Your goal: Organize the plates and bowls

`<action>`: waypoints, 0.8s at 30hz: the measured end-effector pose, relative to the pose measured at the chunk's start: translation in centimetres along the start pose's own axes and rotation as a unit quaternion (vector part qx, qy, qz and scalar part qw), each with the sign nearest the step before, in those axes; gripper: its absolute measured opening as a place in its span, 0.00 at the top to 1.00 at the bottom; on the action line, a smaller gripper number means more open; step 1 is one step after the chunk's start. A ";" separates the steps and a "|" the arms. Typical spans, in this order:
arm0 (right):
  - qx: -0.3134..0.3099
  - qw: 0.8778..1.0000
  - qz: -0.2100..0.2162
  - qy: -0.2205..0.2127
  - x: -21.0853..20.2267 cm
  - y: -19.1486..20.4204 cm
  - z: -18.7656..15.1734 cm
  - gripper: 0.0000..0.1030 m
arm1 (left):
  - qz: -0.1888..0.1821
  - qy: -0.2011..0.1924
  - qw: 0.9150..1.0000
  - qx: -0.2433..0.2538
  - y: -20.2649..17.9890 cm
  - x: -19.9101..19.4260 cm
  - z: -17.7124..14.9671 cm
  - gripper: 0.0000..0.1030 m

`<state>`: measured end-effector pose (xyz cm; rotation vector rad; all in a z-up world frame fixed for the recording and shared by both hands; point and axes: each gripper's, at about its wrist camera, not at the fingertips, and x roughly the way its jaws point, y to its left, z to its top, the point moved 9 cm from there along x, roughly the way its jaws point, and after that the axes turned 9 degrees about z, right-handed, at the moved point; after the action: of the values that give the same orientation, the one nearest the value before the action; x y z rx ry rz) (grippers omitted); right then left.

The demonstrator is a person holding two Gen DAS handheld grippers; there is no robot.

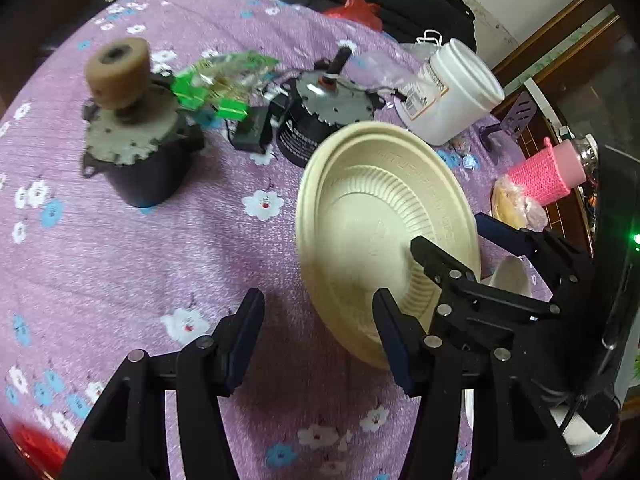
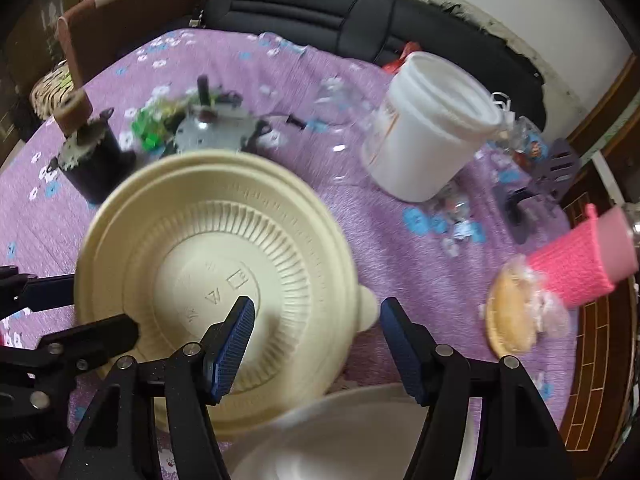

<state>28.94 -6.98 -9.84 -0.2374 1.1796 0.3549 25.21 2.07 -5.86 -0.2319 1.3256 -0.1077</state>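
A cream plate [image 2: 216, 280], ribbed and tilted, is lying on the purple flowered bench [image 1: 120, 260] beside a white bowl [image 2: 352, 440] at the near edge. The right tool [image 2: 316, 344] is standing open over the plate's rim; the left tool [image 1: 320, 336] is hanging open, gripping nothing. A white tub [image 2: 428, 128] is sitting lidless behind, its contents hidden.

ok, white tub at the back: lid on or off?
Off. The white tub shows an open rim with no lid; it looks upright. Contents cannot be told: neither view looks inside.
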 end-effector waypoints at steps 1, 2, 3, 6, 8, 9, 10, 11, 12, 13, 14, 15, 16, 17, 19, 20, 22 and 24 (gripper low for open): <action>0.001 1.000 0.006 -0.002 0.0 0.0 0.0 0.41 | -0.006 0.004 1.000 -0.003 -0.1 0.3 0.0 0.51; 0.003 1.000 0.015 -0.002 0.1 0.1 0.0 0.59 | -0.015 0.012 1.000 -0.004 -0.3 0.7 -0.1 0.61; 0.007 1.000 0.018 -0.002 0.1 0.2 0.0 0.65 | -0.015 0.018 1.000 -0.003 -0.4 1.0 -0.1 0.62; 0.010 1.000 0.021 -0.017 -0.4 0.4 0.3 0.69 | -0.010 0.021 1.000 -0.006 0.2 1.3 0.0 0.71; 0.016 0.999 0.030 -0.029 -0.8 0.8 0.5 0.71 | -0.011 0.020 1.000 -0.012 0.8 1.0 -0.1 0.76; 0.019 0.999 0.034 -0.036 -1.2 1.1 0.7 0.71 | -0.012 0.020 1.000 -0.013 1.0 0.8 -0.2 0.76; 0.022 0.998 0.039 -0.043 -1.8 1.5 0.9 0.72 | -0.011 0.018 1.000 -0.013 1.2 0.5 -0.5 0.76; 0.024 0.998 0.042 -0.048 -2.1 1.7 1.1 0.72 | -0.006 0.014 1.000 -0.009 1.3 0.0 -0.8 0.76; 0.026 0.997 0.046 -0.054 -2.7 2.1 1.2 0.72 | -0.003 0.011 1.000 -0.007 1.6 -0.4 -1.0 0.76; 0.029 0.997 0.050 -0.060 -3.3 2.4 1.3 0.73 | 0.000 0.009 1.000 -0.004 1.7 -0.9 -1.3 0.76; 0.030 0.996 0.054 -0.067 -4.0 2.9 1.3 0.73 | 0.002 0.007 1.000 -0.002 1.8 -1.5 -1.7 0.76; 0.032 0.995 0.059 -0.073 -4.8 3.3 1.1 0.73 | 0.004 0.004 1.000 0.001 1.9 -2.2 -2.2 0.76; 0.034 0.994 0.064 -0.078 -5.6 3.8 0.9 0.73 | 0.005 0.002 1.000 0.004 2.0 -2.8 -2.4 0.76; 0.035 0.994 0.070 -0.082 -6.3 4.3 0.7 0.73 | 0.010 -0.004 1.000 0.009 2.2 -3.7 -3.1 0.76; 0.035 0.992 0.077 -0.090 -7.7 5.4 0.0 0.73 | 0.019 -0.014 1.000 0.021 2.4 -5.3 -4.3 0.76; 0.035 0.992 0.082 -0.094 -8.5 6.0 -0.5 0.73 | 0.023 -0.018 0.999 0.026 2.3 -5.9 -4.8 0.76; 0.036 0.990 0.093 -0.102 -10.2 7.3 -1.5 0.73 | 0.030 -0.028 0.999 0.033 2.7 -7.7 -6.4 0.76; 0.036 0.988 0.105 -0.107 -11.7 8.7 -2.4 0.73 | 0.039 -0.034 0.998 0.040 3.4 -9.5 -7.9 0.76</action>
<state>19.53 -1.52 0.18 -0.0108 1.0047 0.5090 15.04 6.55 0.55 -0.1145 1.2588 -0.0861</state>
